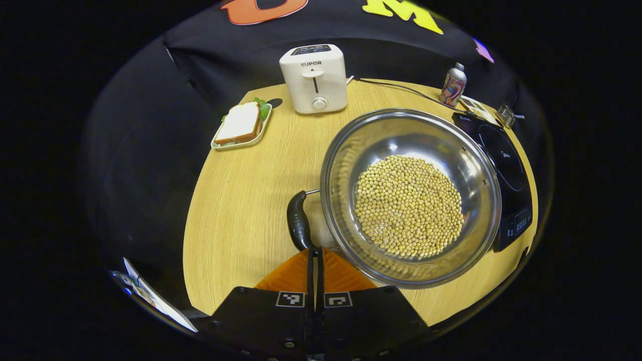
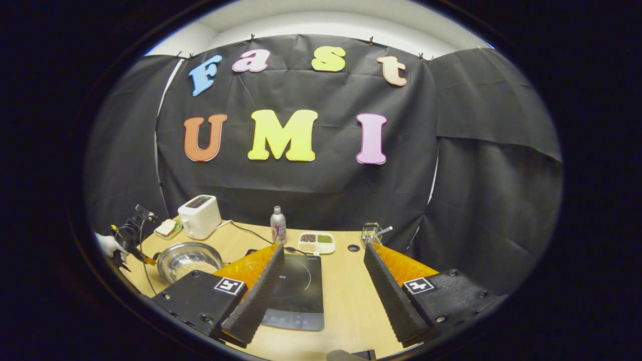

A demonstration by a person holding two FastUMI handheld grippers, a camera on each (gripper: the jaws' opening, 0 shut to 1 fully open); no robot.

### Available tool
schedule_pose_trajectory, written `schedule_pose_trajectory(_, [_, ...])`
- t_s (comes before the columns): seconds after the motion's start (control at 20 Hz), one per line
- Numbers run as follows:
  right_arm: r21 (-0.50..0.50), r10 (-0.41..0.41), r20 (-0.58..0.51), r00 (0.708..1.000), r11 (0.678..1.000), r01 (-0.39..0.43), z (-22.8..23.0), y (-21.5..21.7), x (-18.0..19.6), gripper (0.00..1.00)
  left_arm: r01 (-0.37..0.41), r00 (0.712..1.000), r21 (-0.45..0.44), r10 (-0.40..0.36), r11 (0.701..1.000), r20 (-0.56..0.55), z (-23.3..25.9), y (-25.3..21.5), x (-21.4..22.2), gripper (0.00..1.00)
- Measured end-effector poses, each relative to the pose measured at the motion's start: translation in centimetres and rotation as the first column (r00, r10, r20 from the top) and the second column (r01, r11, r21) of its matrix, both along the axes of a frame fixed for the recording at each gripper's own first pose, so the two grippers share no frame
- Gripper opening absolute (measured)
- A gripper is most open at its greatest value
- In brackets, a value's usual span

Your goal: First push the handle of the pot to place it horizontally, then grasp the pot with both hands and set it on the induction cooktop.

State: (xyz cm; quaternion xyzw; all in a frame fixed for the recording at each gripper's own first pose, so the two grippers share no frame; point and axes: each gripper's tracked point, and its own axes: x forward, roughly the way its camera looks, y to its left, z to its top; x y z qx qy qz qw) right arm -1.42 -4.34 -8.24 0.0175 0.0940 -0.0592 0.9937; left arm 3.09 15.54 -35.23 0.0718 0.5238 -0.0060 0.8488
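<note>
In the left gripper view, the left gripper (image 1: 315, 263) hides the near end of the pot's black handle (image 1: 298, 220), so whether its closed fingers touch the handle cannot be told. The pot (image 1: 410, 196) covers the near-left part of the induction cooktop (image 1: 504, 165). In the right gripper view, the right gripper's left finger (image 2: 256, 288) hides the cooktop's left edge, and the divided dish (image 2: 316, 242) near the worktop's far edge is too small to tell its contents.

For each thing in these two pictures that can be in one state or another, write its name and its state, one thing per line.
Steel pot with soybeans: uncovered, on the wooden table, beside the cooktop.
Black pot handle: at the left gripper's fingertips, pointing towards it.
Black induction cooktop: nothing on it.
White toaster: slots empty.
Left gripper: shut.
Right gripper: open, above the cooktop.
</note>
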Motion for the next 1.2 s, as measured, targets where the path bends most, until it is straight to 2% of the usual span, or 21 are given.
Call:
schedule_pose_trajectory(0.05, [-0.001,-0.001,-0.002,1.0,1.0,0.001,0.0,-0.1,-0.1,0.97,-0.002,1.0,-0.002,0.002,1.0,0.0,-0.1,0.1,0.1,0.0])
schedule_pose_trajectory(0.1, [-0.004,-0.003,-0.004,1.0,1.0,0.003,-0.2,-0.1,-0.3,1.0,-0.002,1.0,-0.003,0.002,1.0,0.001,-0.1,0.1,0.2,0.0])
schedule_pose_trajectory(0.25, [-0.004,-0.01,-0.016,1.0,1.0,0.009,-0.6,-0.3,-0.5,0.97,0.001,1.0,-0.003,-0.001,1.0,0.005,-0.3,0.4,0.8,0.0])
schedule_pose_trajectory(0.3, [-0.002,-0.011,-0.017,1.0,1.0,0.011,-0.6,-0.4,-0.6,1.0,0.001,1.0,-0.002,-0.001,1.0,0.009,-0.2,0.5,1.0,0.0])
schedule_pose_trajectory(0.35, [-0.002,-0.012,-0.018,1.0,1.0,0.012,-0.6,-0.4,-0.7,0.97,-0.001,1.0,0.0,0.001,1.0,0.01,-0.3,0.6,1.3,0.0])
schedule_pose_trajectory(0.8, [-0.008,-0.017,-0.021,1.0,1.0,0.017,-0.8,-0.2,-0.7,1.0,0.002,1.0,0.022,-0.002,1.0,0.012,-0.7,1.4,3.3,0.0])
schedule_pose_trajectory(0.95, [-0.007,-0.013,-0.024,1.0,1.0,0.013,-0.7,0.1,-0.7,0.97,-0.018,1.0,0.016,0.018,1.0,0.0,-0.9,1.3,3.1,0.0])
schedule_pose_trajectory(1.1, [-0.017,-0.008,-0.016,1.0,1.0,0.008,-0.4,0.4,-0.6,0.97,-0.033,0.999,0.001,0.033,0.999,0.037,-0.2,1.8,3.0,0.0])
schedule_pose_trajectory(1.15, [-0.015,-0.004,-0.019,1.0,1.0,0.004,-0.4,0.6,-0.5,1.0,-0.028,0.998,-0.005,0.028,1.0,0.064,0.2,1.9,3.2,0.1])
schedule_pose_trajectory(1.2, [-0.013,-0.001,-0.024,1.0,1.0,0.0,-0.7,0.9,-0.3,0.97,-0.031,0.995,-0.003,0.031,1.0,0.094,0.9,2.2,3.2,0.0])
